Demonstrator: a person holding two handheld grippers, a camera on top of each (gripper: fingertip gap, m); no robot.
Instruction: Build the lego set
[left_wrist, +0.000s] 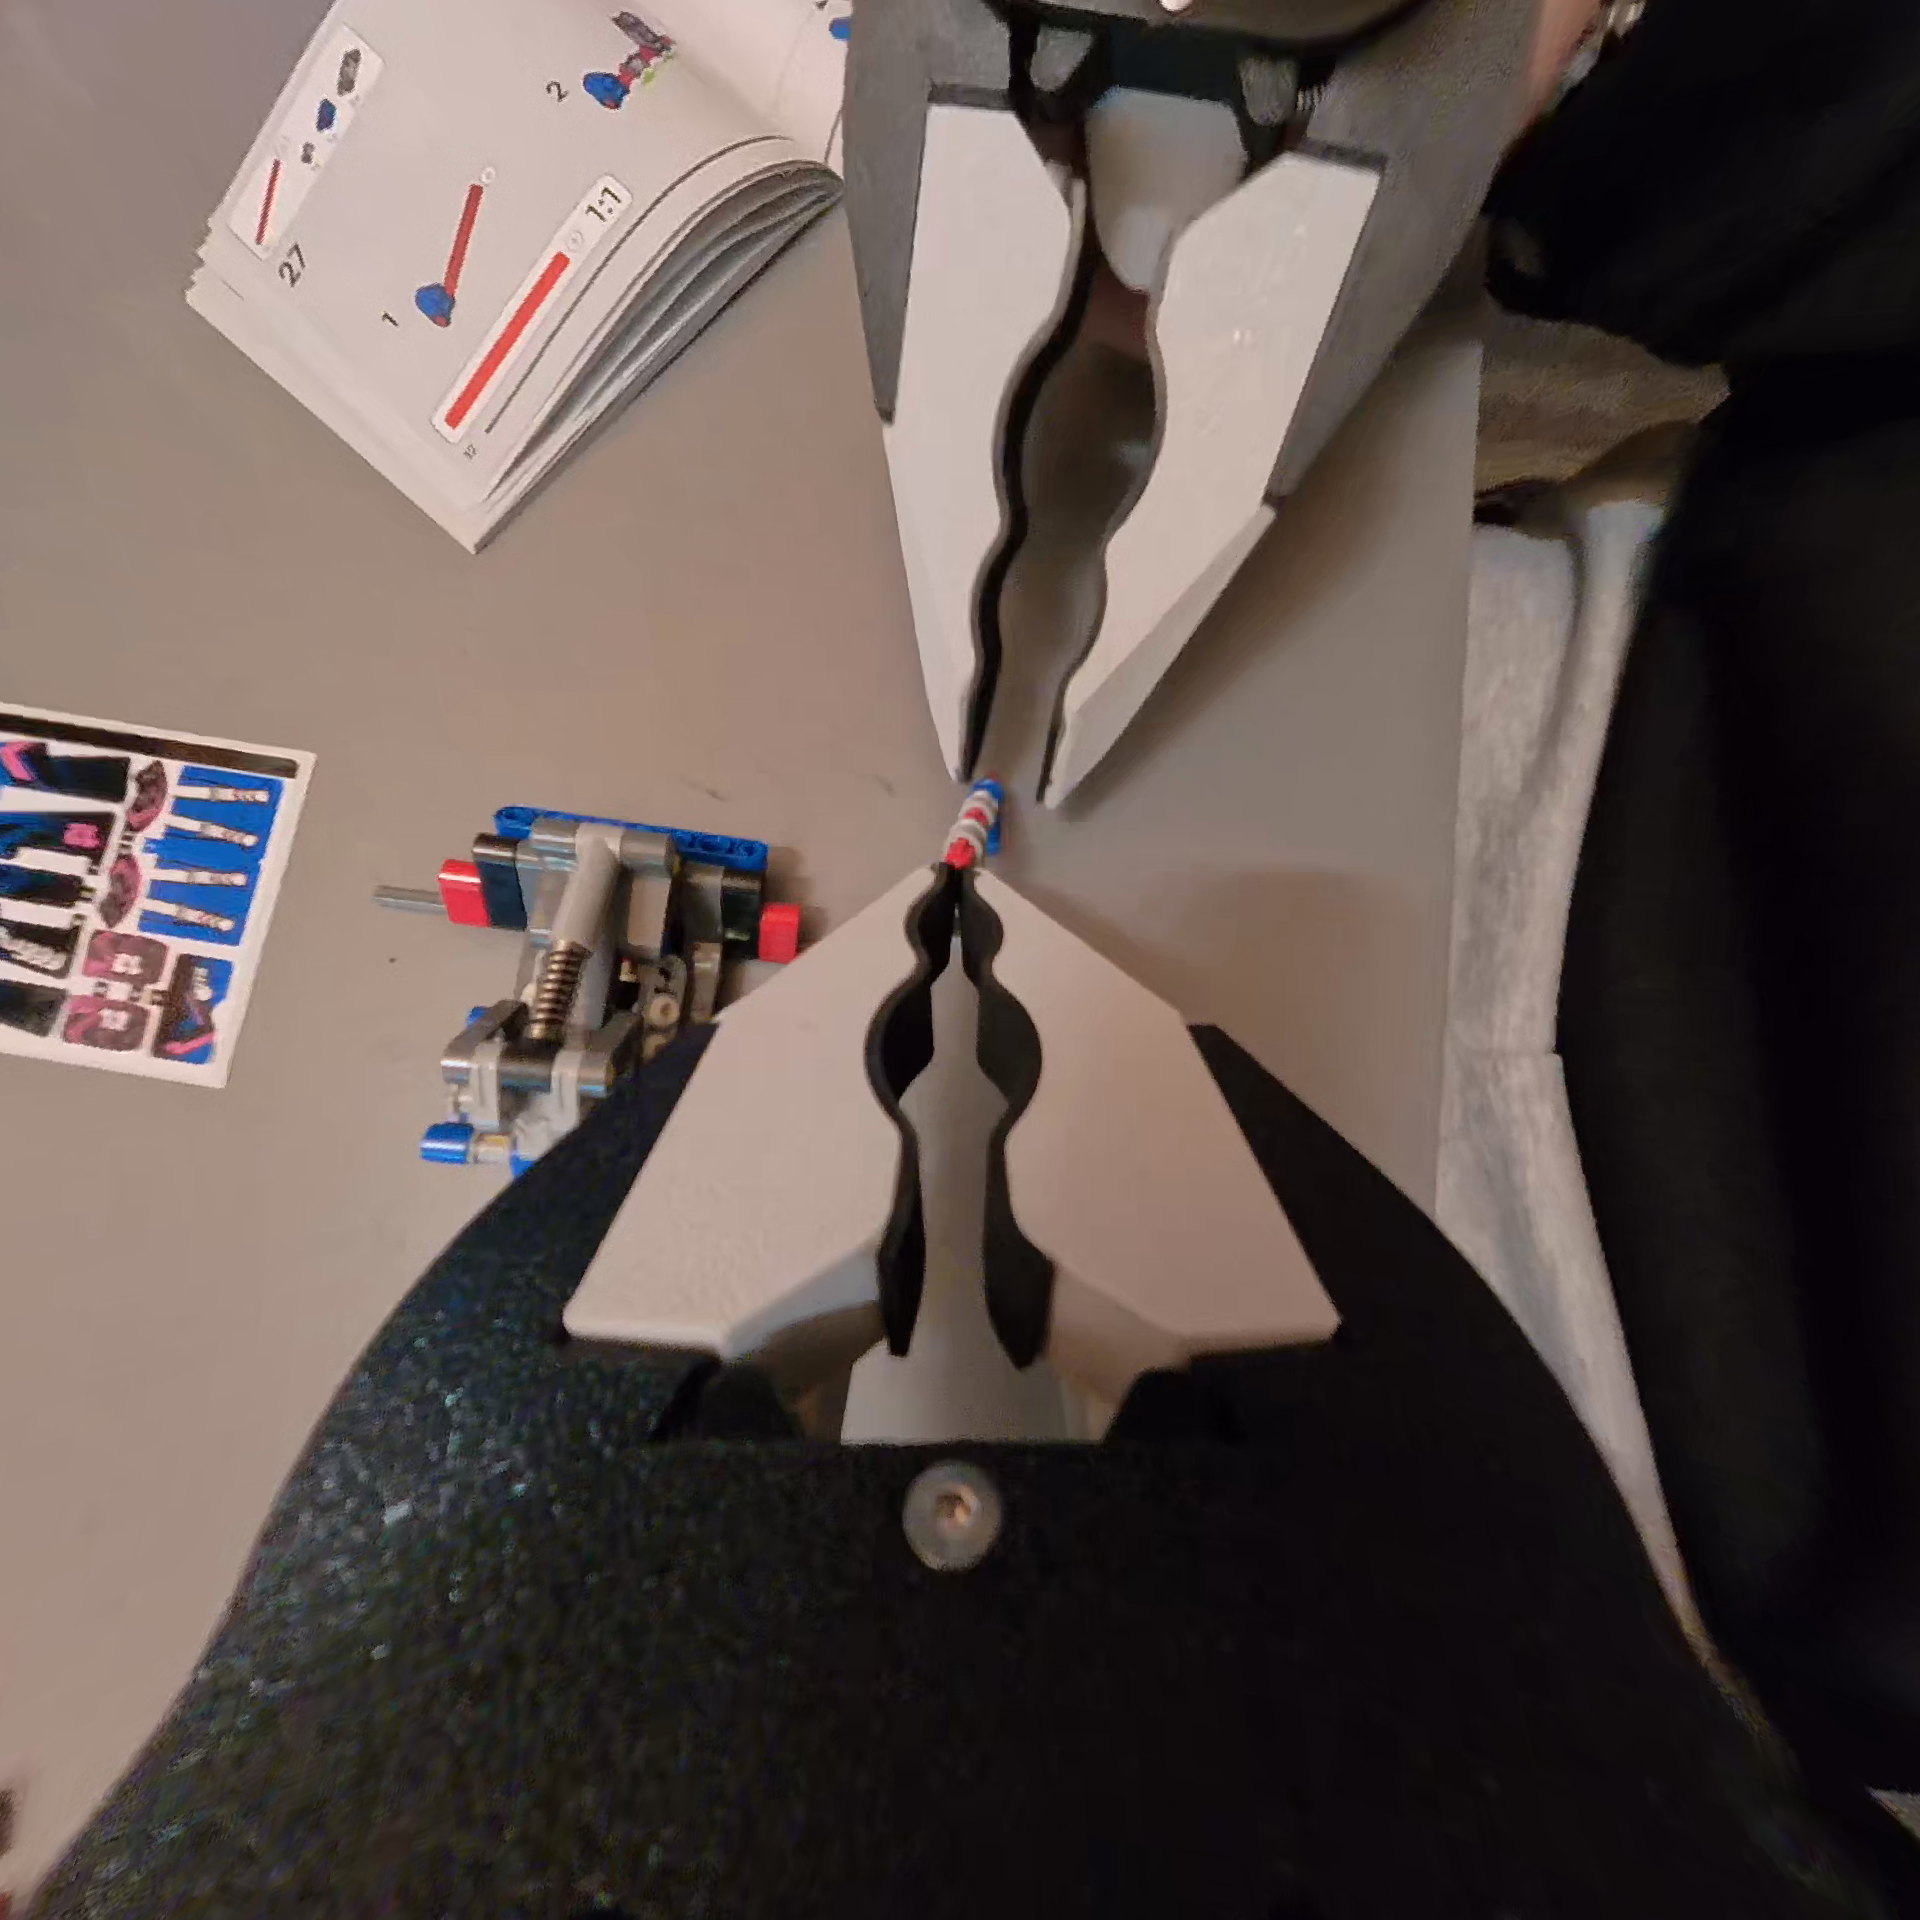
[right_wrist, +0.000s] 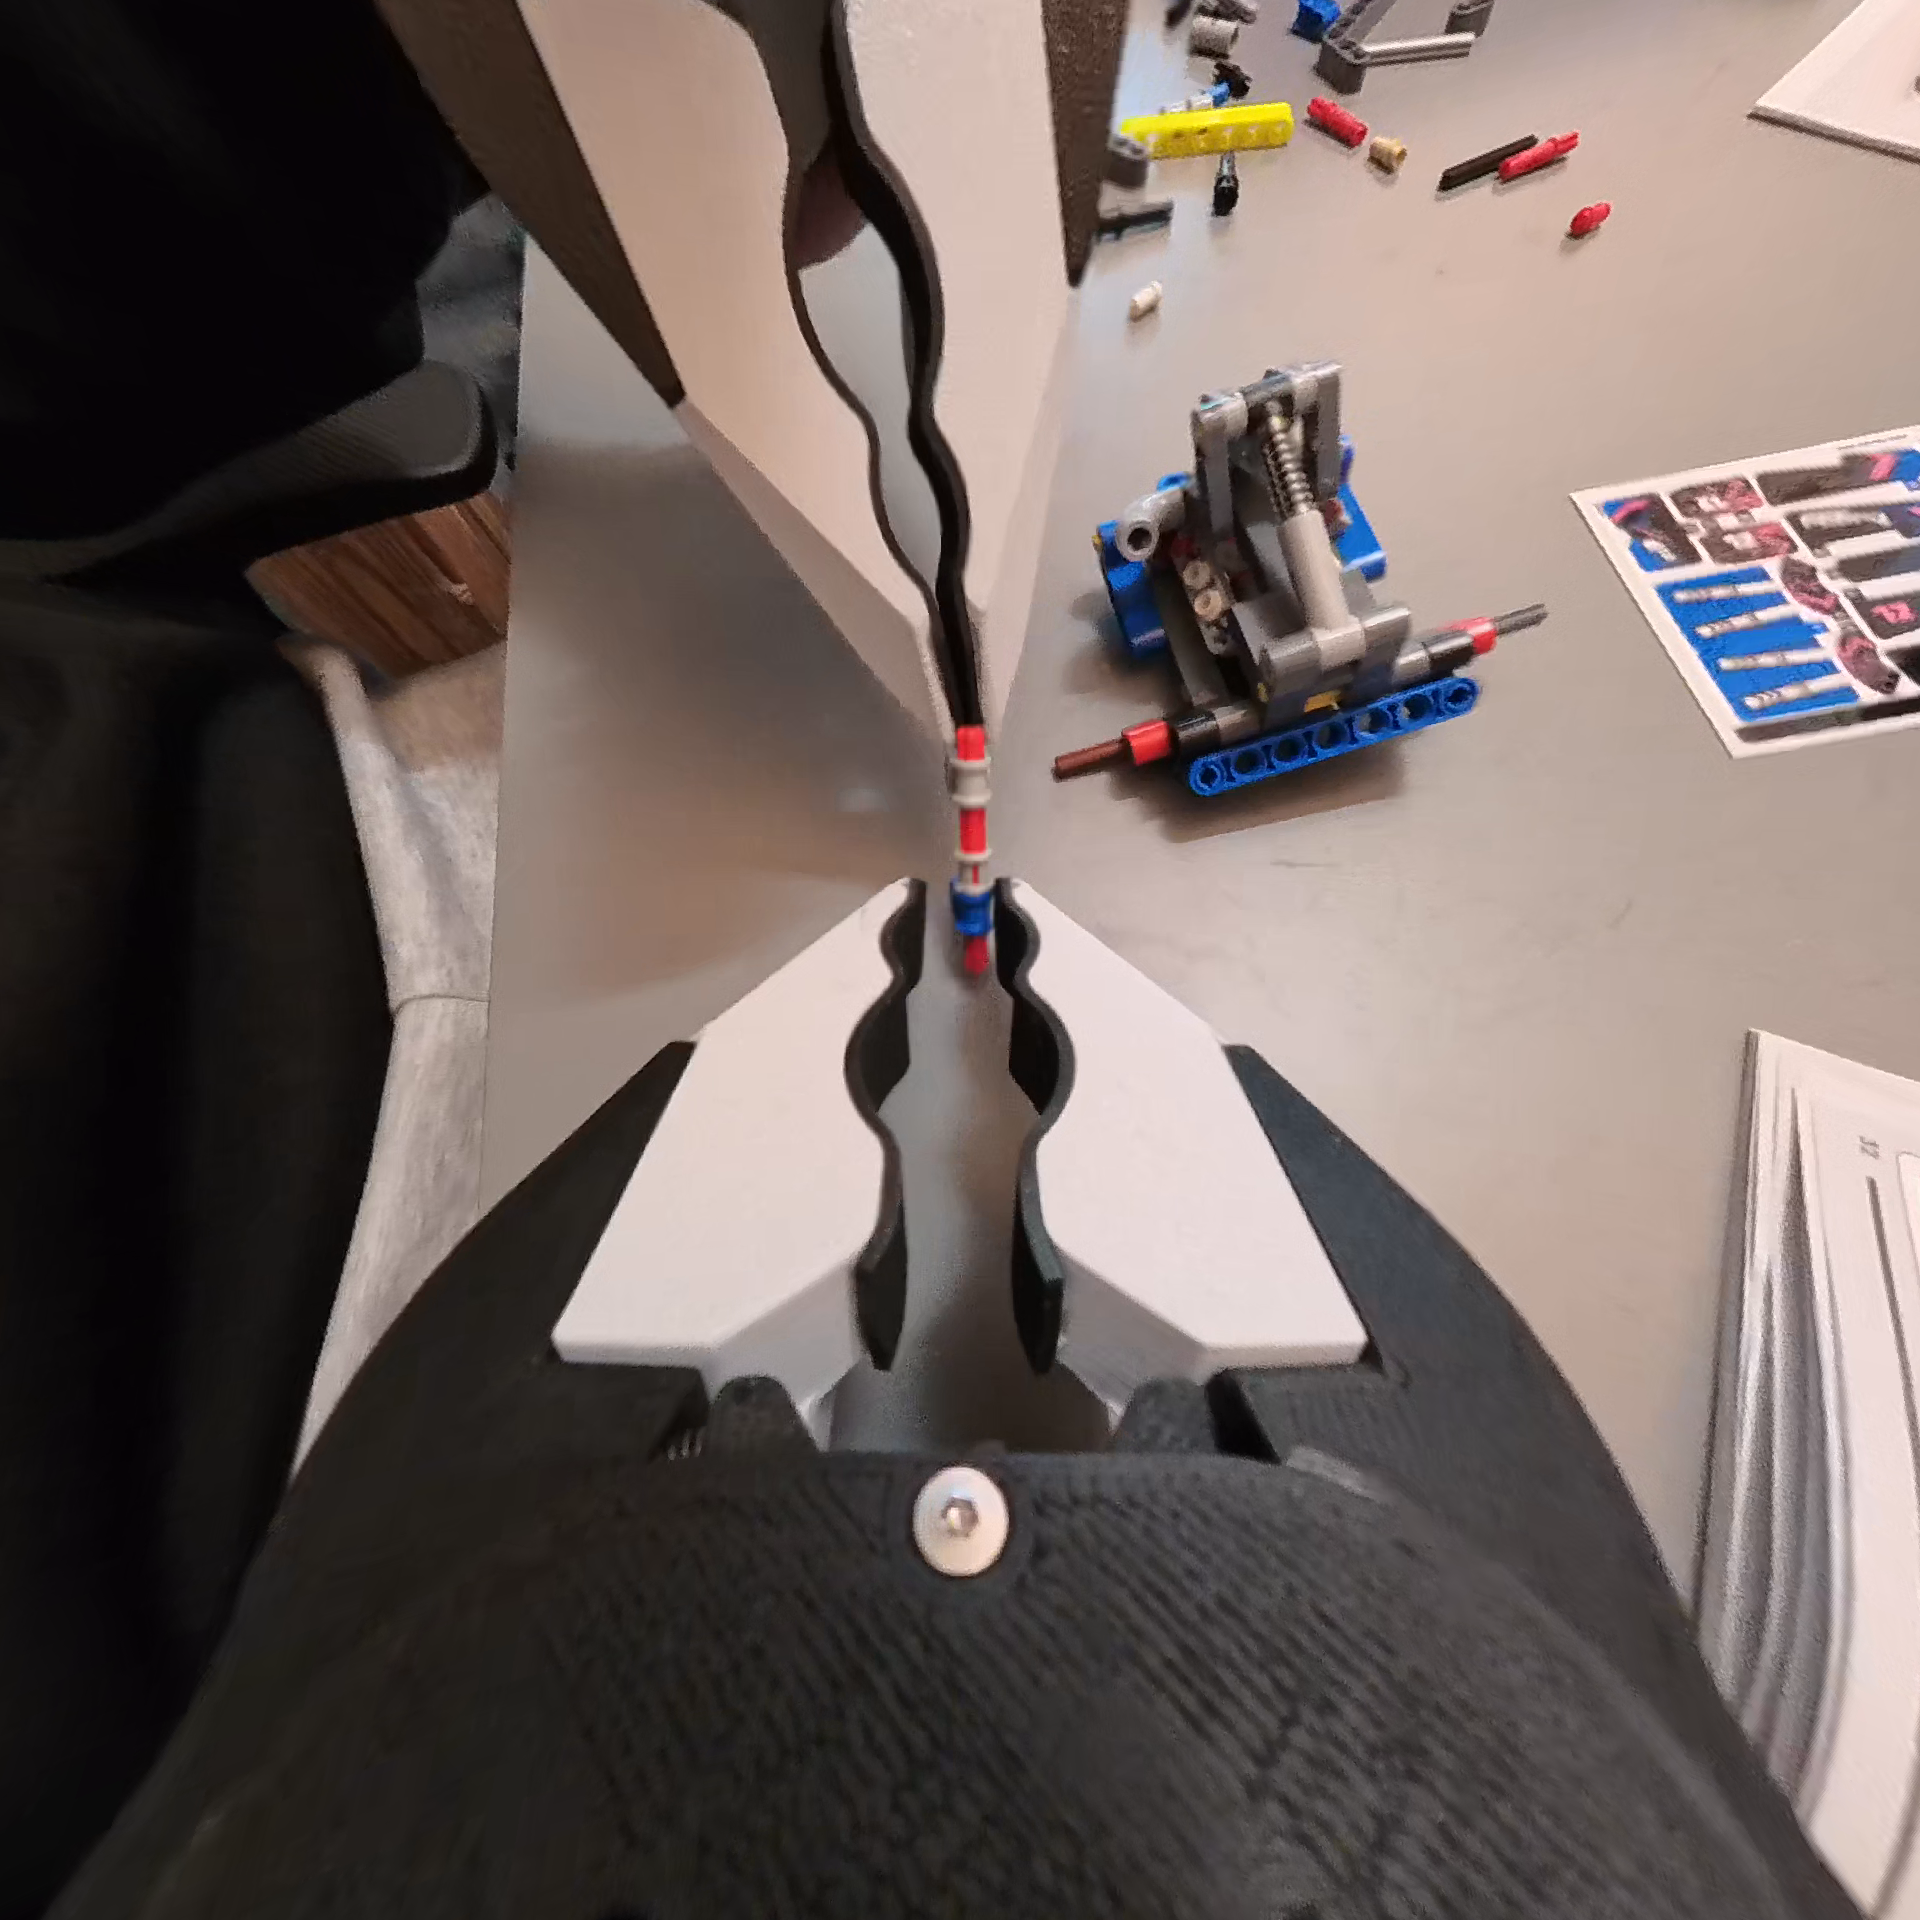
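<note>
My left gripper is shut on one end of a red axle that carries grey bushes and a blue piece at its far end. It holds the axle above the grey table. In the right wrist view the left gripper reaches in from above with the axle pinched at its tip. My right gripper is open around the blue piece. The piece sits close to the right finger, with a clear gap at the left finger. The right gripper also shows in the left wrist view, fingers apart.
A partly built grey and blue model stands on the table. A sticker sheet and an open instruction booklet lie nearby. Loose parts, with a yellow beam, lie farther off. The table edge and a person's dark clothing are close. Left and right tips are no more than a few centimetres apart. The yellow beam lies around 25 cm away from my left fingertips.
</note>
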